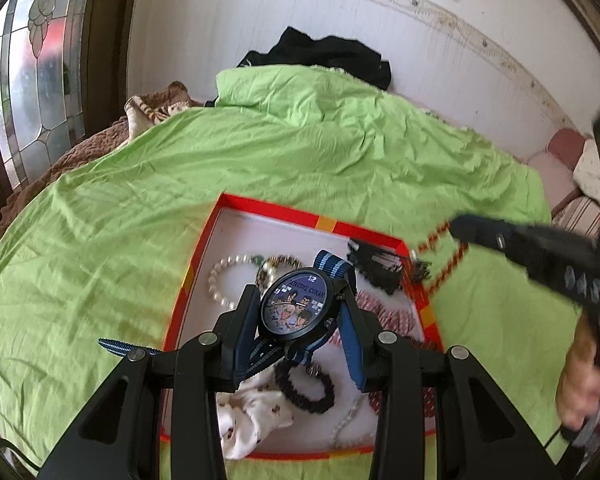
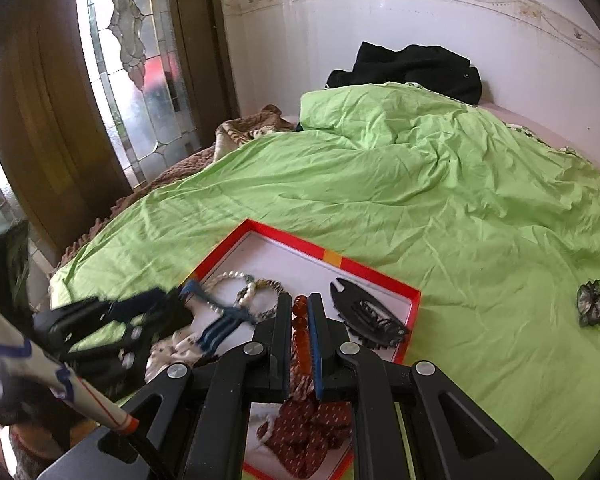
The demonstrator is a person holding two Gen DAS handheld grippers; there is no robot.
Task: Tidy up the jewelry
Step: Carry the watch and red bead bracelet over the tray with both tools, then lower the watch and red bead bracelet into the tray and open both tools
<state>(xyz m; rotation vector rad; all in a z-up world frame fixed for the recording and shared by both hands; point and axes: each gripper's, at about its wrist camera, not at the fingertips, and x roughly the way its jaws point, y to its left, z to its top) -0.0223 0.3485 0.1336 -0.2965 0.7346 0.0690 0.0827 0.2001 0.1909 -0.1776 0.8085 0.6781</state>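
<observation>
My left gripper is shut on a dark watch with a cartoon dial and a blue striped strap, held over the red-rimmed box. In the box lie a pearl bracelet, a black hair tie, a white scrunchie and a black hair clip. My right gripper is shut on a string of orange beads above the box's near right part. From the left wrist view the right gripper shows blurred at the right, the bead string hanging from it.
The box rests on a crumpled green sheet over a bed. A dark scrunchie lies on the sheet at the right. Black clothing sits by the far wall, a brown blanket on the left. A person's hand holds the right gripper.
</observation>
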